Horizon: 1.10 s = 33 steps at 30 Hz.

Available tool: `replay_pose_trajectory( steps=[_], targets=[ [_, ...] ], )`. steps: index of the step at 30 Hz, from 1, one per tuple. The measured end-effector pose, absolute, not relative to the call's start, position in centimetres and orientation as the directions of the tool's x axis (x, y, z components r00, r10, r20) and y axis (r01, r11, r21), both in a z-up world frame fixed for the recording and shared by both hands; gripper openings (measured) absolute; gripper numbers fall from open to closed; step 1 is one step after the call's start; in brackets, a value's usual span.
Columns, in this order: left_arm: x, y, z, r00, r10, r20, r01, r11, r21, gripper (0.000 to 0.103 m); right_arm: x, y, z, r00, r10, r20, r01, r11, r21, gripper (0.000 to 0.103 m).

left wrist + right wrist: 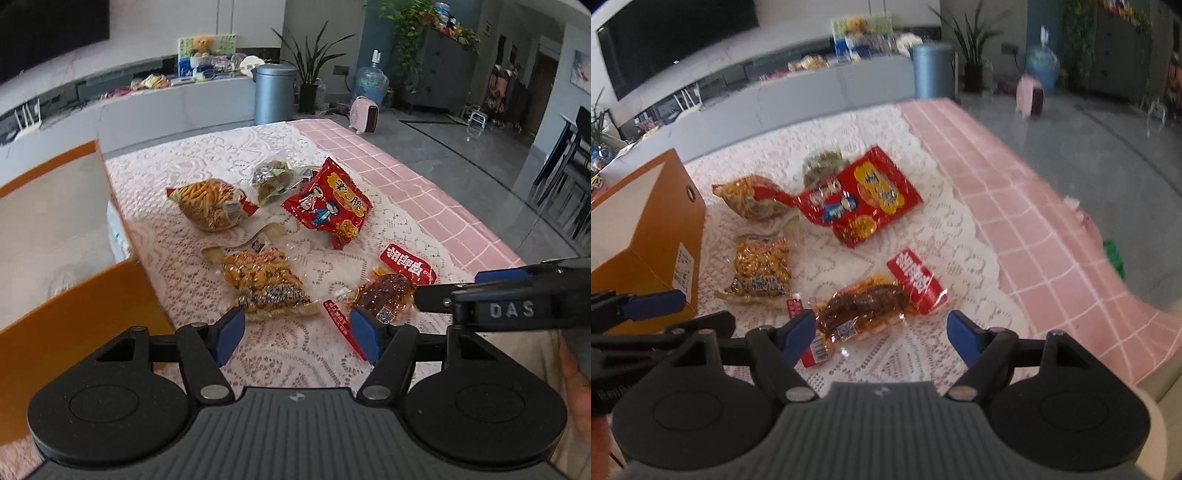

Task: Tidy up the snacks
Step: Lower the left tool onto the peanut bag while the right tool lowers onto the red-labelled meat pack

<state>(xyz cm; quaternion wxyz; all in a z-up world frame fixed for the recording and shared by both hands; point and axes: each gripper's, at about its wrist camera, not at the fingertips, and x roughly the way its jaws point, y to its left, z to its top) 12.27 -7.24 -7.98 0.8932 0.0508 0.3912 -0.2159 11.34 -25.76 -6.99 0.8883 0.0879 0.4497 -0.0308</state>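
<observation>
Several snack packs lie on the lace cloth. A brown meat pack with red ends point(388, 291) point(864, 306) lies nearest. A yellow peanut pack point(266, 284) point(761, 269), an orange crisp-stick bag point(210, 205) point(750, 197), a red noodle bag point(328, 201) point(864, 199) and a green pack point(273, 177) point(822, 164) lie beyond. An open orange box point(122, 258) point(661, 229) stands at the left. My left gripper point(297, 339) is open and empty, just short of the peanut and meat packs. My right gripper point(882, 338) is open and empty over the meat pack.
The table has a white lace cloth point(295, 350) over a pink checked cover point(424, 192) point(1052, 229), whose right edge drops to the grey floor. The right gripper's arm point(517, 299) reaches in from the right in the left wrist view; the left gripper's finger point(653, 302) shows at the left.
</observation>
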Motion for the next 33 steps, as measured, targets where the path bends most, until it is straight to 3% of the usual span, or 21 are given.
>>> replay_pose_trajectory(
  steps=[4,9,16,23,27,30,31,33],
  targets=[
    [12.4,-7.9,-8.4,0.626,-0.294,-0.722,0.426,0.905,0.001,0.075,12.6,-26.6,-8.2,0.537,0.113,-0.836,0.182,0.952,0.246,0.067],
    [13.0,-8.3,-9.4,0.606,-0.282,-0.744,0.434,0.901,0.011,0.072,14.3,-26.6,-10.0,0.458,0.177,-0.871,0.247,0.916,0.316,0.065],
    [13.6,-8.4,-10.3,0.589,-0.286,-0.756,0.434,0.901,-0.004,0.072,16.6,-27.8,-11.9,0.43,0.192,-0.882,0.406,0.832,0.378,0.078],
    [14.0,-7.8,-10.7,0.577,-0.285,-0.766,0.416,0.909,-0.025,0.072,18.3,-25.0,-11.8,0.475,0.11,-0.873,0.304,0.911,0.28,0.065],
    [14.2,-7.6,-10.6,0.575,-0.285,-0.767,0.403,0.914,-0.037,0.072,19.0,-23.7,-12.1,0.492,0.073,-0.868,0.23,0.95,0.211,0.064],
    [14.3,-7.5,-10.4,0.574,-0.292,-0.765,0.401,0.915,-0.048,0.072,19.1,-23.2,-11.9,0.503,0.058,-0.862,0.194,0.965,0.177,0.055],
    [14.3,-7.5,-10.2,0.575,-0.294,-0.764,0.403,0.914,-0.049,0.072,18.9,-23.1,-11.7,0.514,0.058,-0.856,0.182,0.967,0.175,0.046],
    [14.2,-7.6,-10.0,0.578,-0.293,-0.762,0.409,0.912,-0.041,0.072,18.4,-23.0,-11.0,0.528,0.055,-0.847,0.159,0.974,0.162,0.016]
  ],
)
